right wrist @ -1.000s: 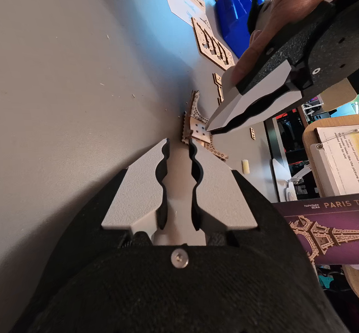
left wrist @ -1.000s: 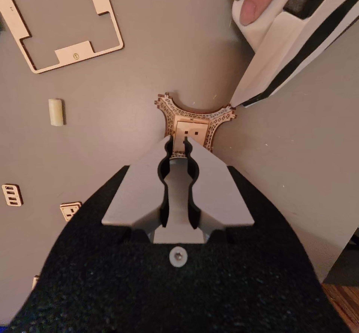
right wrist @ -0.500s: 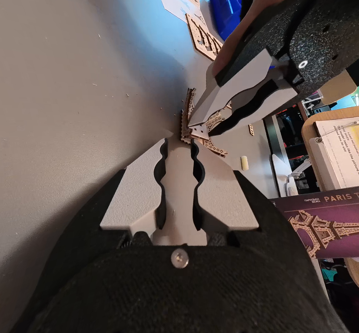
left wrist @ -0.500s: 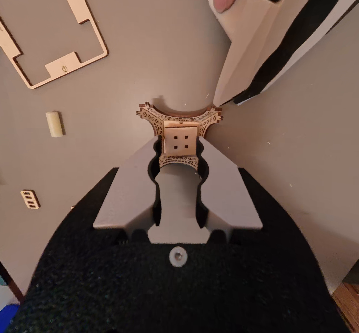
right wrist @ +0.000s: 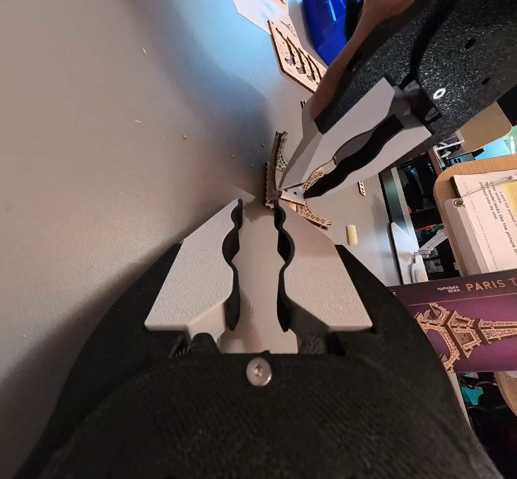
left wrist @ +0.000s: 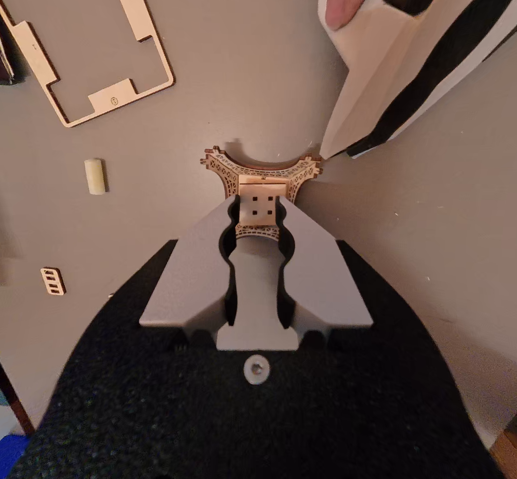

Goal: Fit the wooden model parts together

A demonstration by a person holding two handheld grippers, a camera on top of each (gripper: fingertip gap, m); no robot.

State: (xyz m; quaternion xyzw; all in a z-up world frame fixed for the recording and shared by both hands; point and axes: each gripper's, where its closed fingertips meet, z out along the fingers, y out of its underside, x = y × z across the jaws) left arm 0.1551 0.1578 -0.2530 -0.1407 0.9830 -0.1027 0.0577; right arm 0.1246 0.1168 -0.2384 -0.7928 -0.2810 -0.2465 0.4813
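Note:
A wooden lattice tower base (left wrist: 260, 174) with four splayed legs and a square four-hole platform stands on the grey table (left wrist: 251, 60). My left gripper (left wrist: 257, 201) is shut on the platform, one pad on each side. My right gripper (left wrist: 330, 152) reaches in from the upper right, its tip touching the base's far right leg corner. In the right wrist view my right gripper (right wrist: 257, 205) is open and empty, with the base's leg (right wrist: 270, 186) just ahead of the fingertips. The left gripper (right wrist: 292, 191) comes down onto the base from the right there.
A cut-out wooden frame sheet (left wrist: 112, 96), a cream cylinder (left wrist: 96, 176) and a small slotted piece (left wrist: 53, 281) lie to the left. A wooden part sheet (right wrist: 296, 65), a blue bin (right wrist: 330, 18) and a purple box (right wrist: 461, 320) sit beyond. The table edge is at lower right. My hands' fingertips stand some 6 cm from each other.
My left gripper widened from nearly shut, moved over the platform and closed on its sides. The base now sits square to the left view. The right gripper stayed at the leg corner.

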